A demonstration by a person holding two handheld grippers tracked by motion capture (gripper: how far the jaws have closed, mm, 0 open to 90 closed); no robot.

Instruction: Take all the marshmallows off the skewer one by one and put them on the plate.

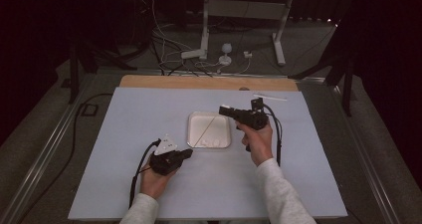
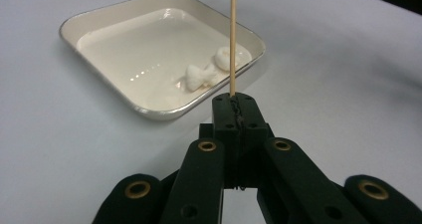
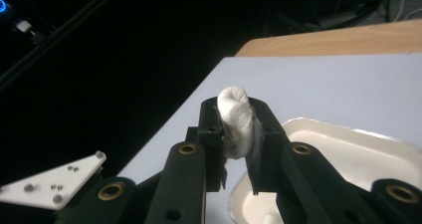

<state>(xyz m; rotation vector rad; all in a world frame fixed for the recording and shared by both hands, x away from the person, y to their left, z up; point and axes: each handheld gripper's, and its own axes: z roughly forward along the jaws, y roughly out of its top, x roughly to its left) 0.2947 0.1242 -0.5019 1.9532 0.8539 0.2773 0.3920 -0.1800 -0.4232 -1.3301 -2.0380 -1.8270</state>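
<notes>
A thin wooden skewer (image 2: pixel 232 35) stands up from my left gripper (image 2: pixel 234 102), whose jaws are shut on its lower end. In the high view the left gripper (image 1: pixel 188 153) rests at the near left corner of a white square tray (image 1: pixel 195 118), and the skewer (image 1: pixel 206 132) slants across the tray. Two white marshmallows (image 2: pixel 199 77) lie in the tray (image 2: pixel 99 20) near its front rim. My right gripper (image 3: pixel 238 109) is shut on another white marshmallow (image 3: pixel 235 118). It hovers over the tray's far right corner (image 1: pixel 226 109).
The tray sits mid-table on a pale sheet (image 1: pixel 149 109). A wooden strip (image 1: pixel 209 82) runs along the far table edge. A thin white stick (image 1: pixel 269 97) lies at the back right. Beyond the table are a stand's legs (image 1: pixel 204 45) and cables on the floor.
</notes>
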